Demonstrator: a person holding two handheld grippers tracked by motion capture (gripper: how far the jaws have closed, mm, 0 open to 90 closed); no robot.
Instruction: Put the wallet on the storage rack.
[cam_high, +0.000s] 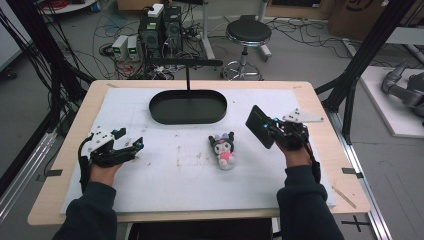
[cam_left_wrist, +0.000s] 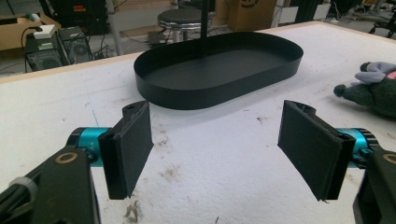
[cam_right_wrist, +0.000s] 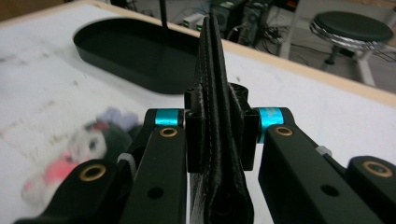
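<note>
Right gripper (cam_high: 274, 131): jaws clamped on a flat black pouch (cam_high: 260, 126), stitched along the edge, gripped by its lower part and standing up between the pads. Held in the air over the right side of the counter (cam_high: 165, 175), near the right end of the black oval tray (cam_high: 187, 121) but apart from it, with the plush toy (cam_high: 223, 150) lying on the counter below and to the left. Left gripper (cam_high: 134, 146): jaws wide apart, nothing between, low over the left side of the counter.

Possible trouble from here, as a judgement only:
- Slipping of the pouch. Smooth leather-like surface, grip on a narrow strip only, so a quick turn of the wrist is probably enough for sliding or swinging out.
- Hitting the upright post (cam_high: 187, 80) in the middle of the tray, if carried in too low or too central. Safer to enter from the right end.
- Releasing from too high: likely landing on the rim and tipping outside.
- Brushing the plush toy with the forearm, also possible.

Count: two grippers, one pouch, one tray with one post, one plush toy, one round stool (cam_high: 248, 32) on the floor behind the counter.
</note>
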